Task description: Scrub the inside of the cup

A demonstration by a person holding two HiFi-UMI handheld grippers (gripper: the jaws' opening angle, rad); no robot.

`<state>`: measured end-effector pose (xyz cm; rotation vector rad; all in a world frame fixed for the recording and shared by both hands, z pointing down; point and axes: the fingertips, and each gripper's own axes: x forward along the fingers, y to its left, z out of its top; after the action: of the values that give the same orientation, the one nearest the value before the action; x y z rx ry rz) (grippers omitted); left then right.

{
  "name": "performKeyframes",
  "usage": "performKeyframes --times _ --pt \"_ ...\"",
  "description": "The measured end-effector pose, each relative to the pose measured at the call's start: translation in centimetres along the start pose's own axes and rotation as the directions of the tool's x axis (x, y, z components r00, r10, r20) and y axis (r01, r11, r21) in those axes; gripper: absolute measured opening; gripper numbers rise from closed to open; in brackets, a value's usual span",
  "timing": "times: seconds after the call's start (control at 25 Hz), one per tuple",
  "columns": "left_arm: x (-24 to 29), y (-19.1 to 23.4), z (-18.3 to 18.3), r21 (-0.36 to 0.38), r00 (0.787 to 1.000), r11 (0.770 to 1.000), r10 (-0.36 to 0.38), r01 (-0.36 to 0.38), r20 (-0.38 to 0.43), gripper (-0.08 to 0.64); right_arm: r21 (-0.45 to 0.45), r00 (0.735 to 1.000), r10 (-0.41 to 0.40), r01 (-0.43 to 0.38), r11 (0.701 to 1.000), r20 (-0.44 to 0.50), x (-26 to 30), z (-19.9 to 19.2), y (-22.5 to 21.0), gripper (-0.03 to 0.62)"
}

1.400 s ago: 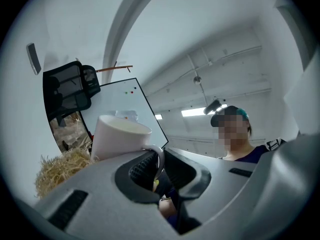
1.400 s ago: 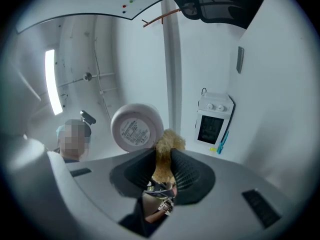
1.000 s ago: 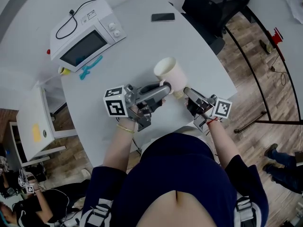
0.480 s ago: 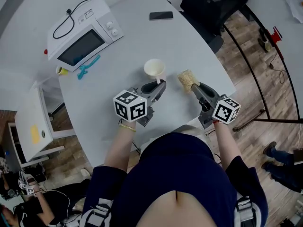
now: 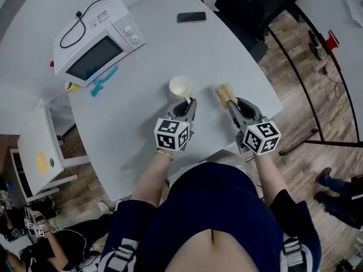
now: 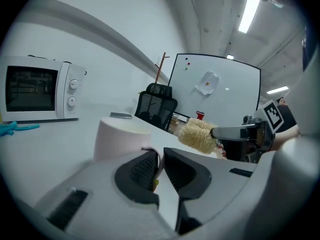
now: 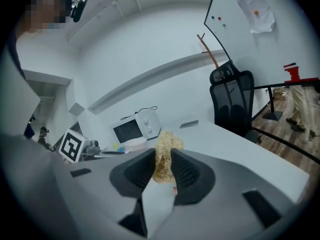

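Gripping the handle of the cream cup [image 5: 181,86], the left gripper [image 5: 189,102] has its jaws clenched on it, and the cup stands upright on the white bench [image 5: 170,44], mouth up. Just beside it, the right gripper [image 5: 232,103] has its jaws clamped on a straw-coloured scrubber [image 5: 224,94], apart from the cup.
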<state>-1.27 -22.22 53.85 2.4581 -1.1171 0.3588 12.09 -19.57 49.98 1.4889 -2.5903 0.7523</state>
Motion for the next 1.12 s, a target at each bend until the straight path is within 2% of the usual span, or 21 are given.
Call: performKeyframes --times 0.2,0.48,0.64,0.88,1.04,1.08,1.12 --pt "0.7 0.7 -2.0 0.020 0.999 0.998 0.053 -0.053 0.007 0.044 -0.011 1.000 0.003 -0.003 1.000 -0.013 -0.1 -0.7 0.6 0.106" --pt "1.4 0.8 -4.4 -0.013 0.999 0.999 0.047 -0.047 0.010 0.044 -0.007 1.000 0.006 -0.006 1.000 -0.018 -0.7 -1.3 1.1 0.106" --pt "1.7 0.6 -5.0 -0.003 0.999 0.999 0.039 -0.039 0.024 0.044 -0.010 1.000 0.006 -0.006 1.000 -0.019 -0.9 -1.4 1.2 0.106" --pt "1.2 0.9 -6.3 -0.003 0.996 0.996 0.089 -0.089 0.005 0.044 -0.022 1.000 0.011 -0.012 1.000 -0.016 -1.5 -1.4 1.7 0.106" --pt "1.0 0.7 -6.7 0.010 0.996 0.996 0.090 -0.090 -0.015 0.044 -0.016 1.000 0.015 -0.016 1.000 -0.013 -1.6 -1.5 2.0 0.106" --pt "1.0 0.6 -6.8 0.010 0.996 0.996 0.085 -0.085 -0.019 0.054 -0.016 1.000 0.019 -0.019 1.000 -0.014 -1.6 -1.6 2.3 0.106" --pt "0.9 0.5 -6.8 0.008 0.997 0.997 0.077 -0.077 -0.025 0.098 -0.017 1.000 0.022 -0.023 1.000 -0.016 -1.6 -1.7 2.5 0.106"
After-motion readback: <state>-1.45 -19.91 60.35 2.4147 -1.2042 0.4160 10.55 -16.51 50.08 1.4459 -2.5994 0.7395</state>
